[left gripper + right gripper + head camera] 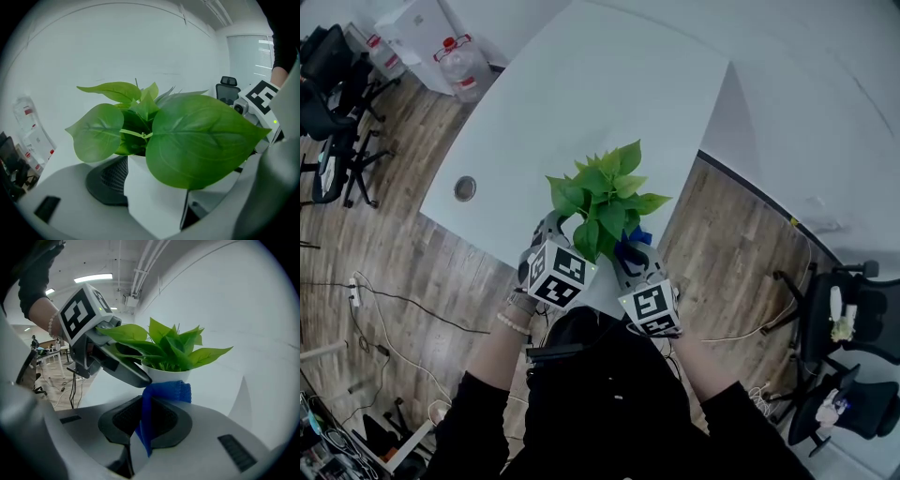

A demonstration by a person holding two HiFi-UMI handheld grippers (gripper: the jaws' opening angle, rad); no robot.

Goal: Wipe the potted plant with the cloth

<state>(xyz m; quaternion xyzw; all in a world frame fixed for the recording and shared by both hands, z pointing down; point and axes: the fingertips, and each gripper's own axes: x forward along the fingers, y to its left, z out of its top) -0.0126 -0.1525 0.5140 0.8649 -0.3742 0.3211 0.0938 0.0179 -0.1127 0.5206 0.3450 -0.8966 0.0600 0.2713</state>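
Observation:
A potted plant [602, 195] with broad green leaves stands in a white pot [154, 197] near the front edge of the white table [581, 94]. My left gripper [555, 230] comes at the pot from the left. In the left gripper view the pot sits between the jaws of the left gripper [185, 185], with the dark pad [108, 180] against its side. My right gripper [630, 251] is at the plant's right, shut on a blue cloth [161, 401]. The cloth's free end lies close to the pot's rim [166, 372]. The left gripper's finger [124, 369] reaches under the leaves.
A round cable hole [465, 188] is in the table to the left of the plant. Large water bottles [459, 66] stand on the floor beyond the table's far left. Office chairs stand at the left [328, 103] and right [853, 319]. Cables lie on the wooden floor.

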